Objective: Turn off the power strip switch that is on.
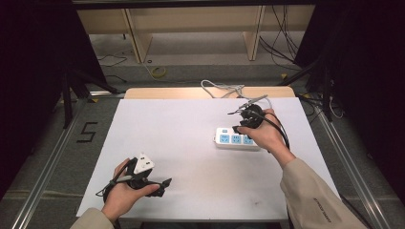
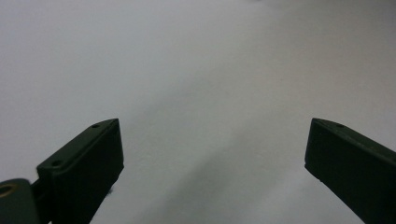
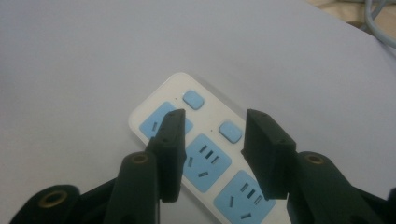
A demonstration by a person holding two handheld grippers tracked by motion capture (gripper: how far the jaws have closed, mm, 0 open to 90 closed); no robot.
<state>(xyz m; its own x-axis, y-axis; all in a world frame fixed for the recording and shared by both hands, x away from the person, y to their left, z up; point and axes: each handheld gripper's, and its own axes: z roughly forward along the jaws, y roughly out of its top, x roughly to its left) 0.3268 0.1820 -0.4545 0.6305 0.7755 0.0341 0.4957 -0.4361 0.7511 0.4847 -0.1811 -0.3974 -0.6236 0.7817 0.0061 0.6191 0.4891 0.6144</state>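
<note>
At approx. 7 o'clock on the white worktop (image 1: 191,143), nearest the person, the left tongs (image 1: 165,186) are held in the left hand (image 1: 125,191), low over bare surface w/ the grey three-cornered plate (image 1: 143,163) on top. In the left gripper view the left tongs (image 2: 212,154) are seen spread wide, nothing between the jaws, only plain white worktop (image 2: 196,70) ahead of them.

Further out, at approx. 2 o'clock, the right tongs (image 1: 239,126) are held in the right hand (image 1: 267,136), a beige sleeve (image 1: 315,195) trailing back toward 5 o'clock. The tongs are pointed down at a white power strip (image 1: 236,139) w/ blue sockets, which lies flat on the worktop right of centre, its long side approx. across the table.

In the right gripper view the right tongs (image 3: 212,140) are seen part open, a narrow-to-medium gap, w/ nothing gripped. The power strip (image 3: 201,154) is seen directly beneath, the middle blue socket (image 3: 205,161) framed between the jaws; two small blue buttons (image 3: 194,99) sit along its edge. Contact btwn jaws and strip cannot be told.

Beyond, at 12 o'clock, a grey-white cable (image 1: 222,89) is looped on the far wooden edge (image 1: 167,92) of the worktop.
</note>
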